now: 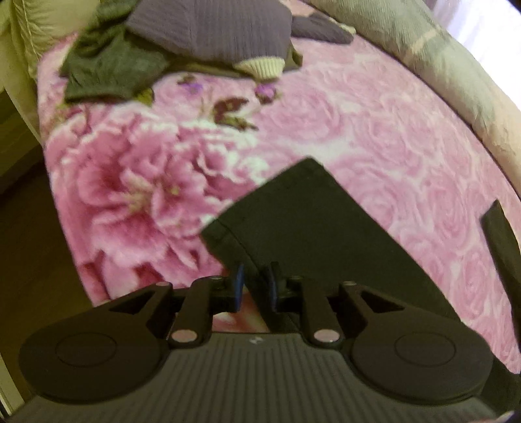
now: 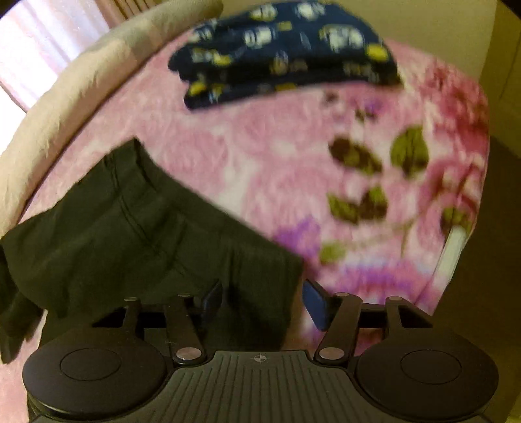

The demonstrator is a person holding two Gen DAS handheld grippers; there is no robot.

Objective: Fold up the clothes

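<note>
A black garment [image 1: 302,221] lies on the pink floral blanket [image 1: 374,130]. My left gripper [image 1: 255,288] is shut on its near hem, the blue pads pinching the black cloth. In the right wrist view the same black garment [image 2: 130,227] lies rumpled at the lower left. My right gripper [image 2: 263,302] has its jaws wide apart, with a fold of the black cloth lying between them and over the left pad. The right finger [image 2: 317,304] is bare.
A pile of unfolded clothes, dark green [image 1: 107,65] and purple-grey [image 1: 211,29], sits at the far end of the bed. A folded navy patterned garment [image 2: 283,55] lies at the other end. A beige bolster [image 1: 456,75] runs along one side. The bed edge drops off at left [image 1: 49,227].
</note>
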